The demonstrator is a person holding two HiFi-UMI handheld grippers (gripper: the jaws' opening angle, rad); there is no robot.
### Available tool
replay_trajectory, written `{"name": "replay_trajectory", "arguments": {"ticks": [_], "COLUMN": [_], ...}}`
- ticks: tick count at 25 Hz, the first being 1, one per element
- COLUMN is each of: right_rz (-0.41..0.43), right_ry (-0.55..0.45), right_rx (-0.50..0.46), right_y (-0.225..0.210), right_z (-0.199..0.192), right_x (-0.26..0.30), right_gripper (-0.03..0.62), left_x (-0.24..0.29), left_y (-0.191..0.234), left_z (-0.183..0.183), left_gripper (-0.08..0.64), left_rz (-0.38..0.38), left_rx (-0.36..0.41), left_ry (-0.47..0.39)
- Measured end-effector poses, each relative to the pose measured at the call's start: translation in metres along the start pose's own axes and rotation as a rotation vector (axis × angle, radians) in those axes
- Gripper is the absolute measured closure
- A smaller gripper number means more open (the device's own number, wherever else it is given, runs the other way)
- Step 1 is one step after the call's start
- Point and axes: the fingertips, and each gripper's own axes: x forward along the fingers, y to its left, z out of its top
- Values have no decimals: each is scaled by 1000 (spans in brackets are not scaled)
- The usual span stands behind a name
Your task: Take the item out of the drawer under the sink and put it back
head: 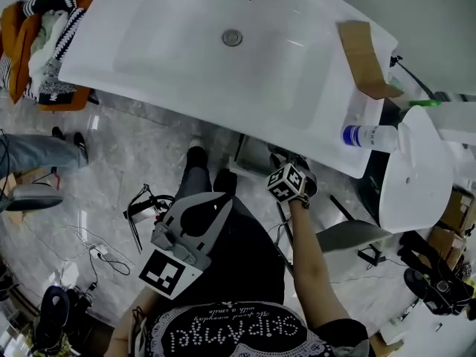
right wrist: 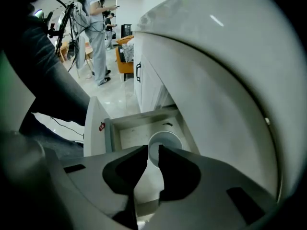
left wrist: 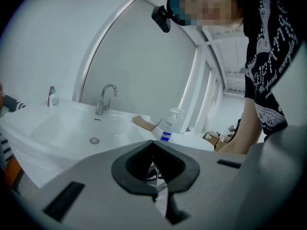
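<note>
Jaws of the right gripper (right wrist: pixel 152 150): parted by a narrow gap, nothing clamped. It points steeply down into the open drawer (right wrist: pixel 125 137) beneath the sink (head: pixel 171 43).

Item: a white cup (right wrist: pixel 169 139) stands upright on the drawer floor, mouth up, toward the right side of the drawer in the right gripper view. It shows through and just past the jaw gap, with the pads not pressing on it.

Jaws of the left gripper (left wrist: pixel 153 142): closed tip to tip, empty. This gripper is held in front of the person's torso, well apart from the drawer, and faces across the basin toward the faucet (left wrist: pixel 106 98).

On the sink top, a spray bottle (left wrist: pixel 168 126) stands near a piece of cardboard (left wrist: pixel 144 122).
</note>
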Motion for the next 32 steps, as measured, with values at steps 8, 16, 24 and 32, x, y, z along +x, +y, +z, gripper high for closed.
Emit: {"name": "replay_trajectory", "arguments": {"ticks": [8, 16, 24, 32], "right_rz": [-62, -83, -149, -215], "right_ry": [-137, -303, -467, -617], "right_rx": [93, 214, 328, 362], "right_y": [-3, 5, -9, -7], "right_z": [20, 43, 61, 83], "right_x": [-53, -106, -161, -221], "right_gripper": [574, 575, 575, 575], "left_x": [3, 12, 27, 26], "left_y": [-12, -23, -36, -51], "left_z": [14, 24, 34, 36], "left_gripper": [560, 560, 560, 560], "left_rz": [-28, -53, -128, -176], "left_rx": [72, 142, 227, 289], "left_ry": [-54, -89, -119, -141]}}
